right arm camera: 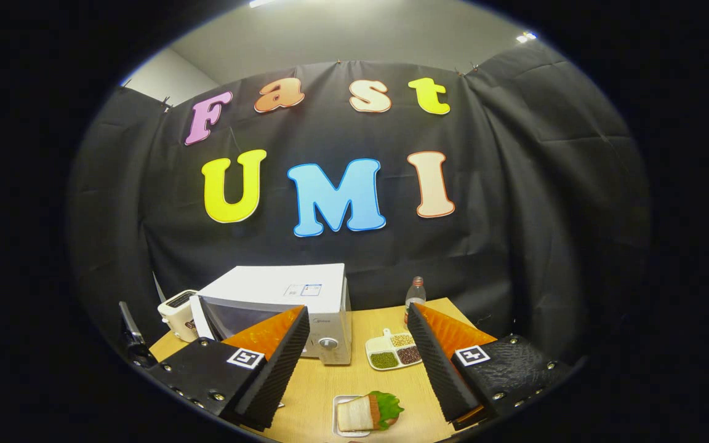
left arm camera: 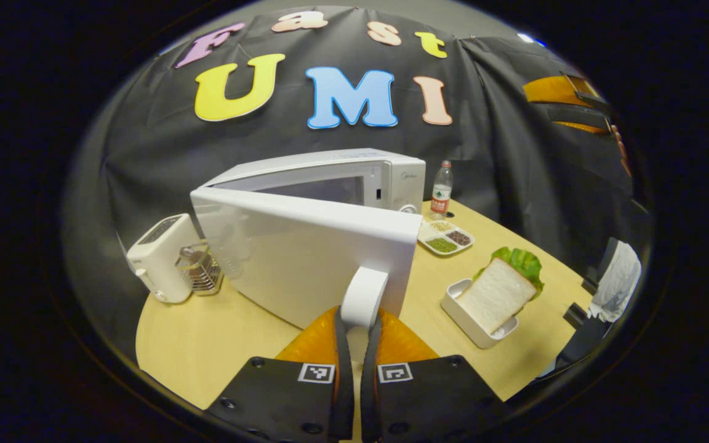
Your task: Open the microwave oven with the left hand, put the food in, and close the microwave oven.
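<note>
Your left gripper (left arm camera: 354,323) has its jaws clenched on the handle (left arm camera: 364,296) of the microwave (left arm camera: 385,175) door (left arm camera: 305,258), which stands swung partway out toward you. The door hides most of the cavity in the left gripper view, so you cannot tell what lies inside, and the lower end of the handle is buried between the fingers. The food, a sandwich (left arm camera: 497,292) of bread with lettuce behind it, leans in a white tray (left arm camera: 462,317) on the worktop (left arm camera: 207,344), well to the right of the door. A toaster (left arm camera: 160,258) sits to the left of the door with a small glass thing just beside it, too blurred to name. Behind the sandwich are a divided dish (left arm camera: 445,237) of beans and a bottle (left arm camera: 442,191). Your right gripper (right arm camera: 357,363) hangs above the worktop with its jaws released and wide apart, holding nothing; between them, low in the right gripper view, the sandwich shows with the tray's near edge cut off. At the far right of the left gripper view a dark, cloth-draped shape is too cropped to identify.
</note>
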Tool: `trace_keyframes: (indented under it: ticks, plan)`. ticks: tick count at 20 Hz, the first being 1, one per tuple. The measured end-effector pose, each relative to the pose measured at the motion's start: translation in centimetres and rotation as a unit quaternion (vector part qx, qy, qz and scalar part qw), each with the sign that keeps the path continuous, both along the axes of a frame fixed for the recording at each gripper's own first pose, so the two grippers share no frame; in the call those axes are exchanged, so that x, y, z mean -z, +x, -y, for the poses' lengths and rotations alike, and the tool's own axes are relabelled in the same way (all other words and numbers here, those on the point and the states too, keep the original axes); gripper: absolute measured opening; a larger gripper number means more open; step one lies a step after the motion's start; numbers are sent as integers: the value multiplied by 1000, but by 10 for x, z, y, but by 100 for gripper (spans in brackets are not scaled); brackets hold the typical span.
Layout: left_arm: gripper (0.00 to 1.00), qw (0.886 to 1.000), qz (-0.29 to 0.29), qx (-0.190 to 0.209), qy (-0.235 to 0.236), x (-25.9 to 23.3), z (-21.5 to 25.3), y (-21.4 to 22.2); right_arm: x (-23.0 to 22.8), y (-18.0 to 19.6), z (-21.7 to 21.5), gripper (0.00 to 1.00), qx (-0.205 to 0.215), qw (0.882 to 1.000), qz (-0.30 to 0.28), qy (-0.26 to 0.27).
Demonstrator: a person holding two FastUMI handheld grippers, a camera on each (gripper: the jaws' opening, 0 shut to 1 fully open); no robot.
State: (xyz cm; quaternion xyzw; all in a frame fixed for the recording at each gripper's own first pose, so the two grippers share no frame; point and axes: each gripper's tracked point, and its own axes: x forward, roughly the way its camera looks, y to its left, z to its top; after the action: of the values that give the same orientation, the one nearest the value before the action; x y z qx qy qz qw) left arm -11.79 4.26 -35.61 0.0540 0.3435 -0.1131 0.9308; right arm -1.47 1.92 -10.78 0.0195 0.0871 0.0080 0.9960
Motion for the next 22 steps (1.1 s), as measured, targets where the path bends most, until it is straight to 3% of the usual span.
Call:
trace_keyframes:
  ticks: [13,19,22]
  plan:
    - [11,999,-29,-23,17,-14,-149,-73,24,-5,-13,97,13,1000,-26,12]
    - [11,1000,-18,-15,12,-15,-209,-83,62,8,-9,97,8,996,-85,29]
    - [11,1000,-11,-24,10,-15,-227,-83,99,10,1,97,18,989,-144,41]
